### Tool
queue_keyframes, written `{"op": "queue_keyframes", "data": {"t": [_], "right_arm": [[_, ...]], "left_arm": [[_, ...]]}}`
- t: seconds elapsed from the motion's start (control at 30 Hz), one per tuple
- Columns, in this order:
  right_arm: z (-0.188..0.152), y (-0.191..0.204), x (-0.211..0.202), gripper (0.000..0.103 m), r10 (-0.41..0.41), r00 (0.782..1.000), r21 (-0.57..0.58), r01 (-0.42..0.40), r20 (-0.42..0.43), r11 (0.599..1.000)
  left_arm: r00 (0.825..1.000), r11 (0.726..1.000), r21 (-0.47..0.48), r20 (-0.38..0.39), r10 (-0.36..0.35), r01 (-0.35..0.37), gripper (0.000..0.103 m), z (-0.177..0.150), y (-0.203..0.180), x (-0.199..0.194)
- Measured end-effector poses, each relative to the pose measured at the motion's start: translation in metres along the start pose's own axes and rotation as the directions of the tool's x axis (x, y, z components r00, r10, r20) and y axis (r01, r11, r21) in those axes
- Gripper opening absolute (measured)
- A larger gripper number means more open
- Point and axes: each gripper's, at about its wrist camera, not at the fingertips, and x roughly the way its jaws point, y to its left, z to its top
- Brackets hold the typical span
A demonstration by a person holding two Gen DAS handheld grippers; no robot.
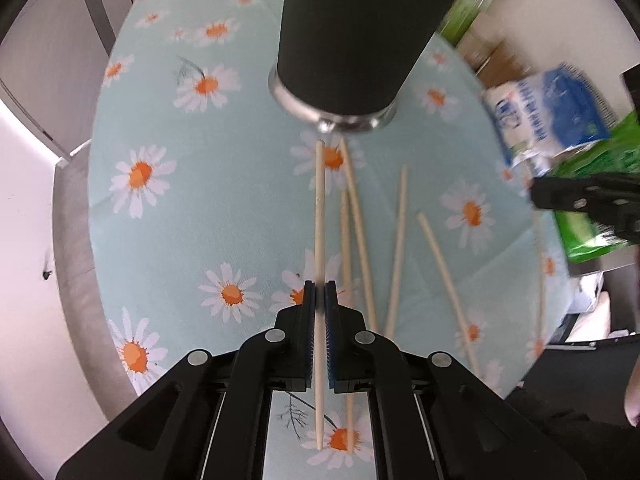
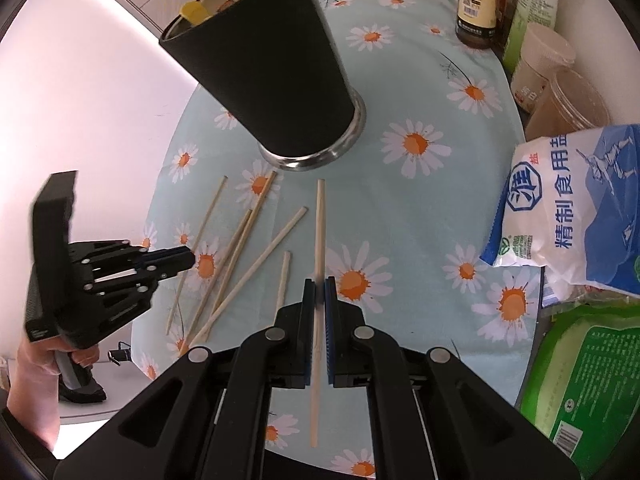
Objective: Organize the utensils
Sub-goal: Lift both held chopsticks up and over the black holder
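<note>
A black metal-rimmed cup (image 2: 280,80) stands on the daisy-print cloth (image 2: 420,220), with a chopstick and other utensils poking out of it. Several pale wooden chopsticks (image 2: 256,256) lie scattered in front of the cup. My left gripper (image 1: 320,286) is shut on one chopstick (image 1: 319,216), which points toward the cup's base (image 1: 340,116). My right gripper (image 2: 320,284) is shut on another chopstick (image 2: 319,224), also aimed at the cup. The right wrist view shows the left gripper (image 2: 192,258) at the left, over the loose chopsticks. In the left wrist view the right gripper (image 1: 536,194) is at the right edge.
A blue-and-white salt bag (image 2: 580,208) and a green packet (image 2: 580,380) lie at the right of the cloth. Sauce bottles (image 2: 476,0) and plastic jars (image 2: 544,64) stand at the back right. The table's rounded edge (image 1: 92,200) drops off at the left.
</note>
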Motion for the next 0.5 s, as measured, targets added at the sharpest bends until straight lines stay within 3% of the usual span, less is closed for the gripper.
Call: {"op": "queue_keyframes", "data": {"t": [0.23,0.5], "right_arm": [[0.005,0.025,-0.005,0.006,-0.020,0.999,-0.023,0.020,0.026,1.000],[0.019,0.050,-0.022,0.006,0.021,0.994,-0.052,-0.015,0.109,0.999]], "left_arm": [[0.988,0.995,-0.020,0.123,-0.091,0.094,0.004,-0.003,0.006,-0.037],[0.951,0.982,-0.009,0.250,-0.180,0.188,0.004,0.000,0.009,-0.066]]}}
